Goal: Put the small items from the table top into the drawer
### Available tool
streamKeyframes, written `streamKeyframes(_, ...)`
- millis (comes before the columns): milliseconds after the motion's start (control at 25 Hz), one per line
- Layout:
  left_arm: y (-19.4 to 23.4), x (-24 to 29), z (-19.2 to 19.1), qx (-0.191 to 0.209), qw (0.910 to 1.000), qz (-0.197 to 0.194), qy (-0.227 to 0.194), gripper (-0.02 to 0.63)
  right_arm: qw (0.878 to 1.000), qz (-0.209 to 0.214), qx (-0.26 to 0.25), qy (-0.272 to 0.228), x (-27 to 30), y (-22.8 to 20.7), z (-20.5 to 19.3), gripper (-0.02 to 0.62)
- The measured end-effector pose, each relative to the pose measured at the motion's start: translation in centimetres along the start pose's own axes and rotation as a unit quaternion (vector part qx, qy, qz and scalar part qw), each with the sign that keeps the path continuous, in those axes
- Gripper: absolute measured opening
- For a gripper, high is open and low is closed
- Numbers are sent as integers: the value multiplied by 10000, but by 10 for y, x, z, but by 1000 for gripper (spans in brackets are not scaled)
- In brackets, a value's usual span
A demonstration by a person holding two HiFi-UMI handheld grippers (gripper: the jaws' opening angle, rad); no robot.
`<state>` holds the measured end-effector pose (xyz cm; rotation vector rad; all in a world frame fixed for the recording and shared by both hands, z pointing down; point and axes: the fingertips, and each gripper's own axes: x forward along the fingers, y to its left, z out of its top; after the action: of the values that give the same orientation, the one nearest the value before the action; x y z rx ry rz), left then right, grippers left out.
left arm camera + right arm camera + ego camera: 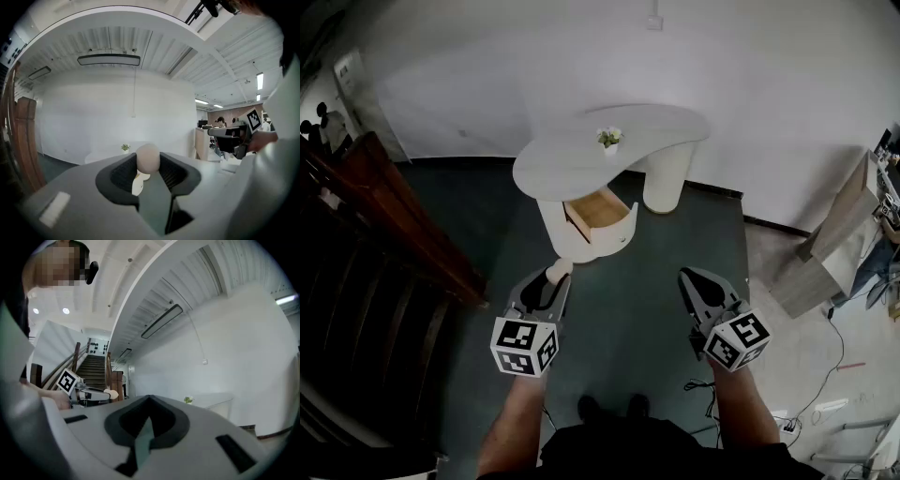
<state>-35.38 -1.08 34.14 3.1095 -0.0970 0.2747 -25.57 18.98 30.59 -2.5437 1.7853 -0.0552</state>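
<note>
Dark grey-green floor [623,281] runs under the person, whose bare forearms reach forward with a gripper in each hand. The left gripper [551,277] is clamped on a small pale ball [148,157], which sits pinched between the tips of its ribbed pads, out over the floor and short of the table. The right gripper [686,277] is held level beside it, well apart from it, with its jaws together and nothing between them. Beyond both stands a white table [572,159] with a curved top on rounded legs. Its drawer [623,231] is pulled out toward the person and shows a bare wooden inside. On the table top stands a small potted plant [609,138]. Behind the table rises a plain white wall [487,56], and a dark wooden stair rail [384,206] runs along the left side.
</note>
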Motion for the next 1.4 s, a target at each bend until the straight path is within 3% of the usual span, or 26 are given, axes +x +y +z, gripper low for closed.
streamKeyframes(480,-31,1,3,76,10000,22,-11,150,9999,80,-11,-85,-26,-12,4,11)
streamKeyframes(880,-68,2,4,61,9998,160,-84,150,9988,487,-77,17,-52,-22,1,12)
streamKeyframes(1080,-69,8,0,25,9998,208,-1,150,9973,703,26,207,-53,-22,-11,12)
streamKeyframes(1400,-59,48,-16,-64,9998,128,168,150,9975,637,131,279,-32,-53,-19,12)
